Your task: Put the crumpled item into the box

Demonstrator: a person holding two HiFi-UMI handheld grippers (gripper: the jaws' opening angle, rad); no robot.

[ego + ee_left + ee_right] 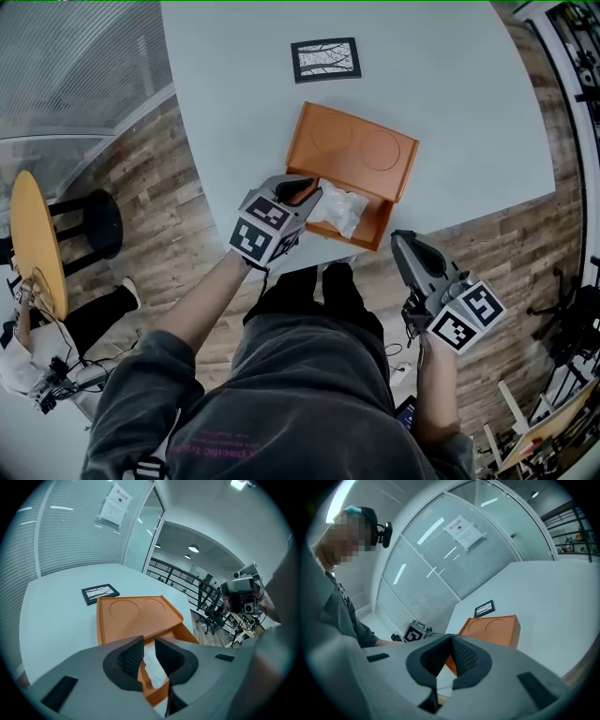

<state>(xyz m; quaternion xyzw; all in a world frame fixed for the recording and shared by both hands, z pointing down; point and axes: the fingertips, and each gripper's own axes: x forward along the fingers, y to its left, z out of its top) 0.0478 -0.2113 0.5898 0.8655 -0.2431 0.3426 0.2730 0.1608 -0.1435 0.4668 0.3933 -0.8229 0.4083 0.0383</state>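
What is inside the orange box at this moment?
A white crumpled item lies inside the orange box. The left gripper covers the box's left end, and anything beneath the item is hidden.

The left gripper (307,191) reaches forward over the near edge of the desk (234,84). Its jaws stand a narrow gap apart and clamp nothing. The left forearm (192,314) stretches out bare from a pushed-up grey sleeve (141,384). The right gripper (401,240) is held off the desk's near edge, jaws pressed tip to tip and empty. The right forearm (436,398) is close to the body.
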